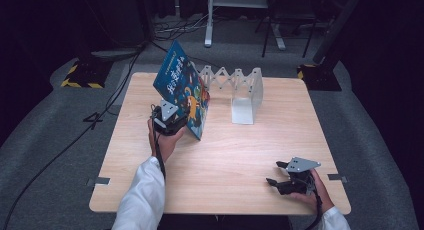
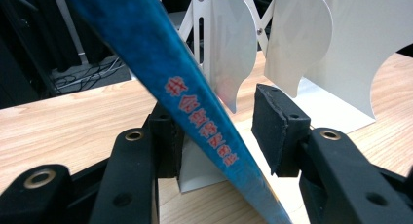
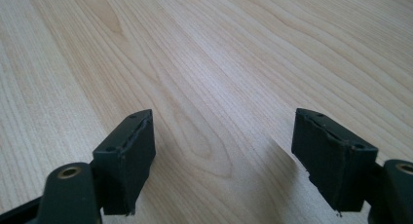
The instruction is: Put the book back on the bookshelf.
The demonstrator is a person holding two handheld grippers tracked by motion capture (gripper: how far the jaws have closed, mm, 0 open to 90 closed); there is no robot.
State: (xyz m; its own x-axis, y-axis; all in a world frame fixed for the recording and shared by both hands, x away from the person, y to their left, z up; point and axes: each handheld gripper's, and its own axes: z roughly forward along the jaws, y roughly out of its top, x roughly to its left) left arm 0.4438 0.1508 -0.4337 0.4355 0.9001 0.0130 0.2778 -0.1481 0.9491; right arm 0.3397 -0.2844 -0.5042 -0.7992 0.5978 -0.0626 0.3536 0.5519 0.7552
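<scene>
- Blue book (image 1: 184,92) stands tilted on its lower edge on the desk (image 1: 225,155), its top leaning away to the left in the high view.
- The left gripper (image 1: 176,121) sits at the book's lower near corner. In the left gripper view the book's spine (image 2: 195,102), with red characters on it, runs slantwise between the two fingers (image 2: 280,129).
- The left-hand finger looks to touch the spine; the right-hand one stands apart from it with a gap. So the fingers are spread around the book, not clenched on it.
- Beyond the left fingers stands a white rack (image 2: 311,48) with folding links between its upright plates; in the high view it (image 1: 242,92) is just beside the book's far edge.
- The right gripper (image 1: 282,176) lies near the desk's near right corner, well apart from the book, held by a hand (image 1: 316,190).
- Its fingers (image 3: 129,160) are released wide, with bare wood between them.
</scene>
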